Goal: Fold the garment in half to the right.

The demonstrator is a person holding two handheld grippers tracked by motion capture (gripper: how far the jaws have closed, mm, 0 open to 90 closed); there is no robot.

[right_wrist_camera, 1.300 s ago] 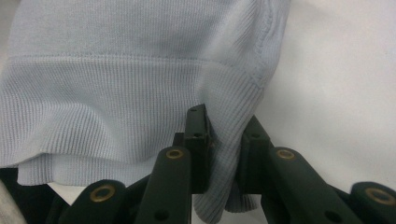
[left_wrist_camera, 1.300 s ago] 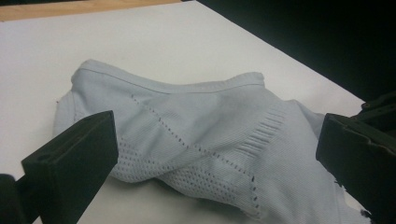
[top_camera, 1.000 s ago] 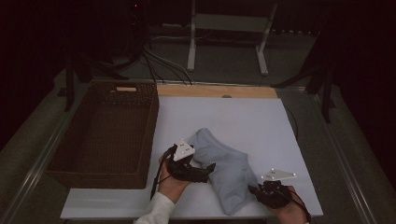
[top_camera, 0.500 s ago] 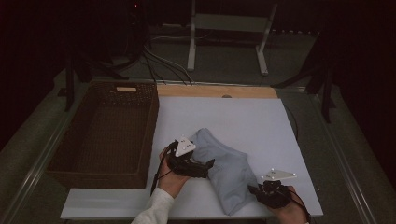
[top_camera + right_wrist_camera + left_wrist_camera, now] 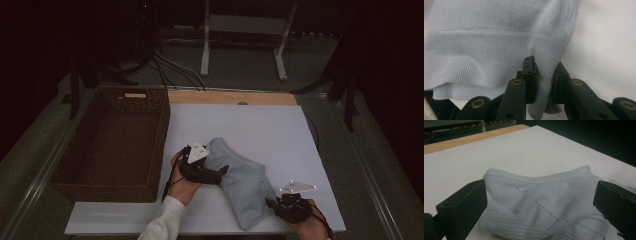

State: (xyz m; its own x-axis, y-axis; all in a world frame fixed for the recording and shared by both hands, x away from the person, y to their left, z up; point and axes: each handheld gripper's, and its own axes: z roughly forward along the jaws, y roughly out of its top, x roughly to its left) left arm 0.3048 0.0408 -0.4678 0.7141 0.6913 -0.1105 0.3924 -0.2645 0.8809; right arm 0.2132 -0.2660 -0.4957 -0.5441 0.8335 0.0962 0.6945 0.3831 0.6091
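Fabric fills most of what matters: a pale blue knitted garment lies crumpled on the white tabletop, toward its near edge, running from the middle down to the person's right. The high view alone shows the brown wicker basket just beside the tabletop's left edge, well apart from the garment, and a strip of bare wood along the far side.

From that view the left claw sits at the garment's upper left end and the right claw at its lower right corner, but how either one stands cannot be read there.

The left gripper view settles one: the left claw is spread wide, its black jaws on either side of the garment's seamed end, not pressing it.

The right gripper view settles the other: the right claw is pinched onto a fold of the ribbed hem, the knit bunched between the jaws.
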